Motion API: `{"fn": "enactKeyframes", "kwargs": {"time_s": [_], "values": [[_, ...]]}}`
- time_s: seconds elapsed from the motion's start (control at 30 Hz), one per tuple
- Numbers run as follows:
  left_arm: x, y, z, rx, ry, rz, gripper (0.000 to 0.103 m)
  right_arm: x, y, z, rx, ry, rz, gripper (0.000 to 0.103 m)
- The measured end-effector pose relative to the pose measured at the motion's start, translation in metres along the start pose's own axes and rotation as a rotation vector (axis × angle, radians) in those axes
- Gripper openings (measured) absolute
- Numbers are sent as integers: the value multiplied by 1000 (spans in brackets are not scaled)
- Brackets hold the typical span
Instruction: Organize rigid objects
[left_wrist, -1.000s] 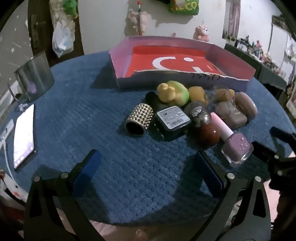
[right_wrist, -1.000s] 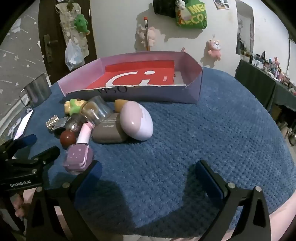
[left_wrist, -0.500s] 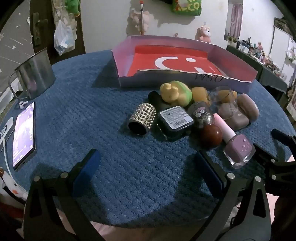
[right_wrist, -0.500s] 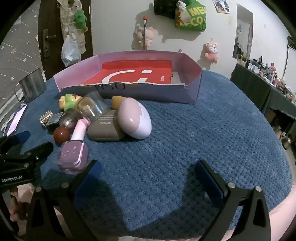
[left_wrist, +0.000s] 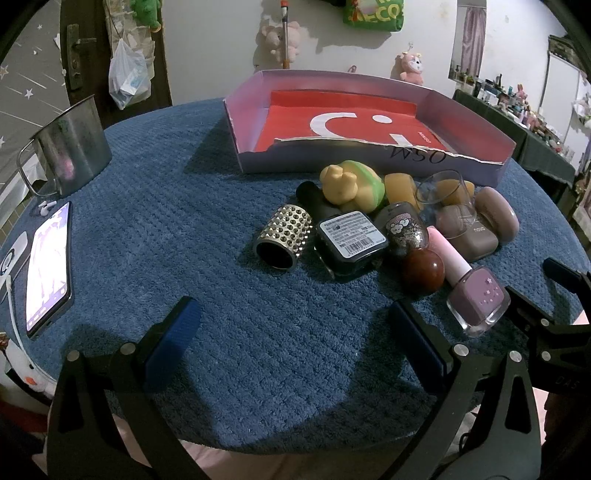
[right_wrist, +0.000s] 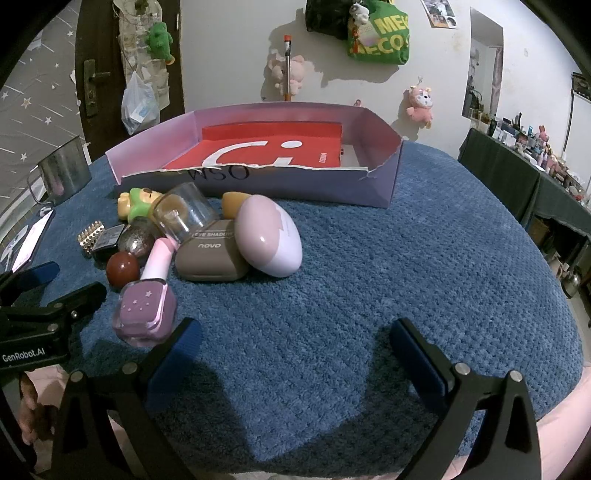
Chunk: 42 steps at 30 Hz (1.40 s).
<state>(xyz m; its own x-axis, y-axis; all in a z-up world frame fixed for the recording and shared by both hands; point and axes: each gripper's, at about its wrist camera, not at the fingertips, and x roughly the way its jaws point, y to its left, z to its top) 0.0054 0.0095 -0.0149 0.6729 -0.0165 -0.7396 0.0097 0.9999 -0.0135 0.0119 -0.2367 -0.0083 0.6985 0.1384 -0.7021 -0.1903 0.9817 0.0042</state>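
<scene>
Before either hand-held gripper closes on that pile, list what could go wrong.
1. The items lie packed and touching: pulling the purple nail polish bottle may roll the red ball beside it off across the cloth.
2. The clear cup rests tilted on the brown eyeshadow case, so lifting either could topple it.
3. The box has a torn front wall that could snag a carried item.

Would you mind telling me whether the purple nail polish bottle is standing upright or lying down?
Lying down: the purple nail polish bottle rests on its side on the blue cloth, pink cap pointing toward the pile.
</scene>
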Motion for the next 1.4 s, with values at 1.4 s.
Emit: {"fn": "enactKeyframes", "kwargs": {"time_s": [1.4], "values": [[-1,1,3,-3,2,1,103,1,4,4,-3,3,-4,103]]}}
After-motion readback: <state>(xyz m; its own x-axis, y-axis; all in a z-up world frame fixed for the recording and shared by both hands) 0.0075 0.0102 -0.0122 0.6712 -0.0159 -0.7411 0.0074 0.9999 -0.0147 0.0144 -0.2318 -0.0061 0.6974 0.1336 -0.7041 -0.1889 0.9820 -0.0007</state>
